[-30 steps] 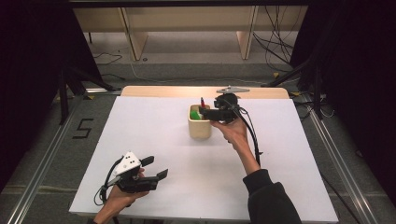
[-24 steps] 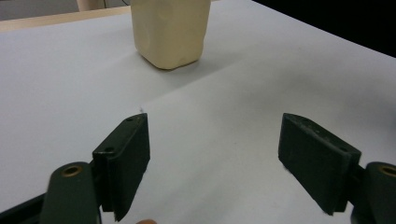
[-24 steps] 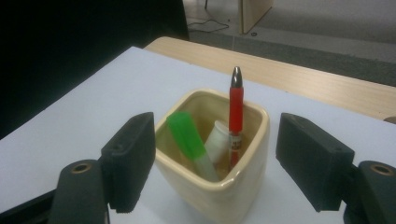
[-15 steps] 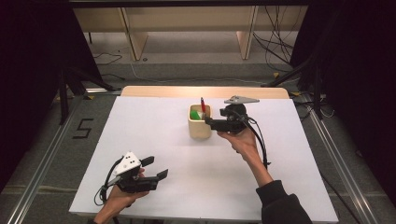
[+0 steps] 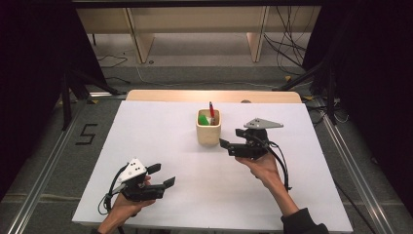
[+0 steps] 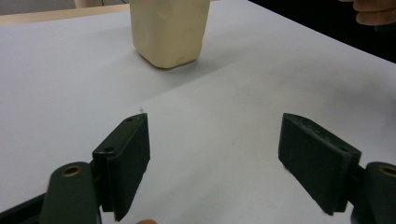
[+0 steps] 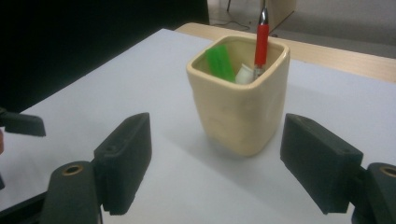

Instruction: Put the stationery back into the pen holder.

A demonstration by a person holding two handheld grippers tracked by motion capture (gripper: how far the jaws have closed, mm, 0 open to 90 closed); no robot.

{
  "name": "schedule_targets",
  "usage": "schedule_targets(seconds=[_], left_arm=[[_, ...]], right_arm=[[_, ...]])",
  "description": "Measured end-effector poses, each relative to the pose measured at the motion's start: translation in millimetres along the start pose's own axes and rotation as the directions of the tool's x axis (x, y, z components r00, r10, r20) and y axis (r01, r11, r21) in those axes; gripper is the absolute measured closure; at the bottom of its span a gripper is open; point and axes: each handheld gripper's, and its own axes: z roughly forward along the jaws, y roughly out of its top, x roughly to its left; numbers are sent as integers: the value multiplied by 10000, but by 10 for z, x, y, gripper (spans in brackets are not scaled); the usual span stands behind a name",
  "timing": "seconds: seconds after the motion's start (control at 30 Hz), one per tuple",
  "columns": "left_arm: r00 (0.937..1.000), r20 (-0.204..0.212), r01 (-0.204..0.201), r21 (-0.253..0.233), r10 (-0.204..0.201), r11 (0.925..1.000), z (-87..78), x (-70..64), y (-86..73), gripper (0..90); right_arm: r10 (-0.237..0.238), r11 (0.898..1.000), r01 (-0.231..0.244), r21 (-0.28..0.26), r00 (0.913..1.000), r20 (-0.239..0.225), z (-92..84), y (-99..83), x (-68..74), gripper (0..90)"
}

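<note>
A cream square cup (image 5: 208, 127) stands mid-table with a red pen (image 5: 211, 108) and a green piece (image 5: 204, 119) inside. My right gripper (image 5: 232, 137) hovers just right of the cup, pointing left at it. Its jaws have just been opening and stand open with nothing between them. In the right gripper view the cup (image 7: 243, 107) lies ahead, apart from the gripper (image 7: 215, 163), holding the pen (image 7: 261, 37), the green piece (image 7: 220, 63) and a white piece (image 7: 243, 74). My left gripper (image 5: 161, 175) rests open near the front left. From the left gripper (image 6: 215, 163) the cup (image 6: 168, 30) is far off.
A white sheet (image 5: 160, 131) covers the table, with a wooden strip (image 5: 170, 95) along its far edge. Metal rails (image 5: 44, 165) run along both sides of the table. Shelving and cables sit on the floor behind.
My right gripper has pulled back from above the cup toward the right and the near side, sinking a little. The red pen stands in the cup. The left hand has stayed put.
</note>
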Motion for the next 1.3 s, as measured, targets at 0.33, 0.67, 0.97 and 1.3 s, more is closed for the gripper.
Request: schedule_targets(seconds=[0.33, 0.67, 0.97, 1.3], left_arm=[[10000, 99, -5, 119, 4, 9999, 13, -12, -1, 245], [9999, 170, -32, 143, 30, 9999, -4, -7, 9, 244], [9995, 297, -125, 248, 117, 9996, -6, -31, 16, 243], [9990, 419, -175, 341, 160, 9993, -20, -43, 19, 240]], right_arm=[[74, 9998, -78, -184, 9997, -224, -194, -212, 6, 250], [-2, 9996, -10, -279, 9991, -414, -318, -381, 86, 215], [-32, 9985, 3, -540, 9985, -546, -485, -574, 170, 214], [-246, 9968, 207, -773, 9985, -491, -598, -751, 250, 205]])
